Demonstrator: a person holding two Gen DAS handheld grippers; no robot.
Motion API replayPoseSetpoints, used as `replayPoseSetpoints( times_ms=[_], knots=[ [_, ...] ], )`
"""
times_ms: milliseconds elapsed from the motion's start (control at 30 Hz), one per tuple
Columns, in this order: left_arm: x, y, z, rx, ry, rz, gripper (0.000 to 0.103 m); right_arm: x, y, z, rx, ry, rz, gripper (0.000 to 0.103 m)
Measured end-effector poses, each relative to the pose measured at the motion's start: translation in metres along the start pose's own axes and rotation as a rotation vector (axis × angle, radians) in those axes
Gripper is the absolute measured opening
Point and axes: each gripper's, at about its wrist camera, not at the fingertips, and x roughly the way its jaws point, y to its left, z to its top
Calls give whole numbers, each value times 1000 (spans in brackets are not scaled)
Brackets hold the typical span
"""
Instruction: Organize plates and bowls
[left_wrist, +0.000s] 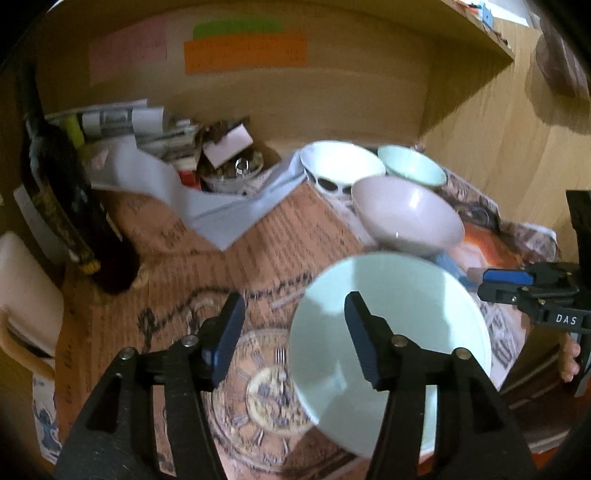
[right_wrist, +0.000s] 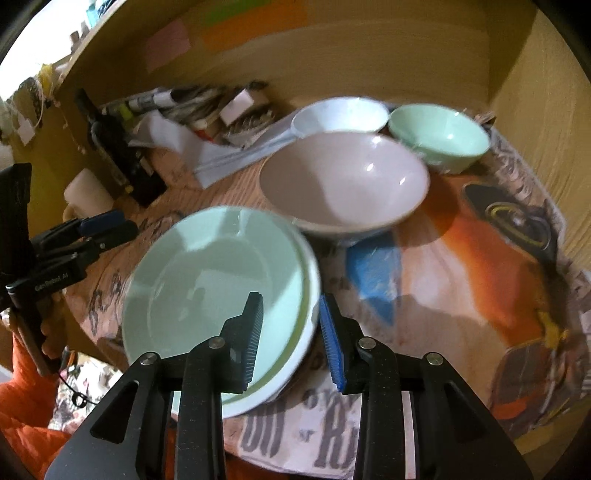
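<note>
Wooden cubby walls (right_wrist: 535, 110) box in a printed paper-covered shelf (right_wrist: 461, 266), and clutter fills the back left, so free room is mostly front right. Stacked pale mint glossy plates (right_wrist: 207, 280) sit front centre, rim overlapping the pinkish-grey conical bowl (right_wrist: 343, 184) (touching or not, can't tell). Behind it: a white bowl (right_wrist: 340, 114) and a mint-green bowl (right_wrist: 439, 133). My right gripper (right_wrist: 291, 332) straddles the stack's rim, jaws narrow; pads don't clearly pinch. Left gripper (left_wrist: 293, 332) hangs half open, empty, above the plates.
</note>
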Motion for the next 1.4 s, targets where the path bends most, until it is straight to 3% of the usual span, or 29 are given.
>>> replayPoseSetpoints(
  times_ms=[100,267,467,633,867,1000,1333,1400],
  knots=[
    [4,-1,15,-12,-14,-8,63,-4,-9,10,8,-46,-26,30],
    [21,-12,38,-4,-15,-16,69,-9,-25,30,28,-122,-71,45],
    [60,-27,56,-4,51,-36,71,-9,-50,50,61,-193,-129,60],
    [94,-39,64,21,119,-66,71,7,-65,58,84,-172,-146,61],
    [117,-55,70,68,152,-83,69,36,-81,61,107,-114,-138,61],
    [126,-62,73,89,172,-104,53,43,-85,62,111,-95,-115,61],
    [140,-72,72,127,202,-145,24,59,-83,59,98,-38,-62,28],
    [141,-76,71,143,195,-130,24,61,-83,59,97,-35,-65,27]
  ],
)
